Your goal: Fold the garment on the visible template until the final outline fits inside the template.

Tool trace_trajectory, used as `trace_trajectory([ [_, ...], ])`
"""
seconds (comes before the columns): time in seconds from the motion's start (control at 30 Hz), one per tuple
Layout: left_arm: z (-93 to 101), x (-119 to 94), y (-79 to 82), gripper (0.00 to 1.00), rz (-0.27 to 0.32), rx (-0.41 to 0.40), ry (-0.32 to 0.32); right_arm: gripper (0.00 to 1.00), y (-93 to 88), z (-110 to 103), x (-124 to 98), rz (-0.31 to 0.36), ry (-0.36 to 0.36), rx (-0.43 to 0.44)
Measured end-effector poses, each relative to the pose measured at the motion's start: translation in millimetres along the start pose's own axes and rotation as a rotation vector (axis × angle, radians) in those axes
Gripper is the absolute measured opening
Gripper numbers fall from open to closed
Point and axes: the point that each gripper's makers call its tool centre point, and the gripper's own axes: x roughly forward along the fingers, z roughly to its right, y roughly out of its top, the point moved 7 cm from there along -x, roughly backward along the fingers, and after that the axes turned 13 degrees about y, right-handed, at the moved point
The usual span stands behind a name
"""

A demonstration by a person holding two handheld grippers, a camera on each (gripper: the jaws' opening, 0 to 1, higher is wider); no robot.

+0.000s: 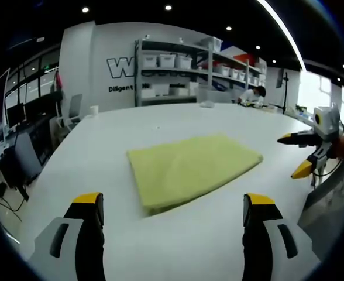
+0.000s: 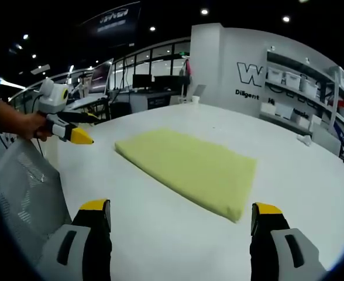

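Here my left hand-held gripper point(image 1: 175, 213) hangs above the white desk point(image 1: 189, 246) with its jaws wide apart, yellow-tipped and grey-bodied, and nothing between them. Just past those tips lies the garment point(image 1: 189, 168), a pale yellow-green cloth folded into a flat, roughly rectangular pad; it rests on the desk, clear of the jaws. Off to the right in the left gripper view, my right hand-held gripper point(image 1: 298, 155) is held near the desk edge, well apart from the cloth, its two yellow tips spread. A grey slanted surface shows in that lower right corner; I cannot tell what it is.

In the right gripper view my right hand-held gripper point(image 2: 181, 213) likewise has its jaws apart and empty, raised over the desk point(image 2: 289, 175). The garment point(image 2: 192, 170) lies ahead of them, its thick folded edge towards the near right jaw, its long side running away to the left. My left hand-held gripper point(image 2: 81, 132) comes in from the left, gripped in my hand point(image 2: 31, 124), off the cloth's far corner and not touching it. A grey mesh chair back point(image 2: 26, 199) stands below it at the left edge.

Beyond the desk, shelving point(image 1: 172, 73) with white bins stands against a white wall with dark lettering point(image 1: 120, 67), and monitors point(image 2: 154, 82) sit by the windows further back.
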Motion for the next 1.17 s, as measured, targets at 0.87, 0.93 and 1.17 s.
trace_trajectory([
  [0.87,3.3,0.6,-2.3,0.99,-0.006,0.023,-0.012,0.99,0.4,-1.0,-0.3,0.003,0.005,0.0],
  [0.93,3.3,0.9,-2.1,0.99,-0.005,0.022,-0.013,0.99,0.6,-0.9,-0.1,0.003,0.004,0.0],
  [1.17,4.1,1.1,-2.2,0.99,-0.006,0.027,-0.018,0.99,1.1,-0.7,-0.4,0.005,0.001,-0.003],
])
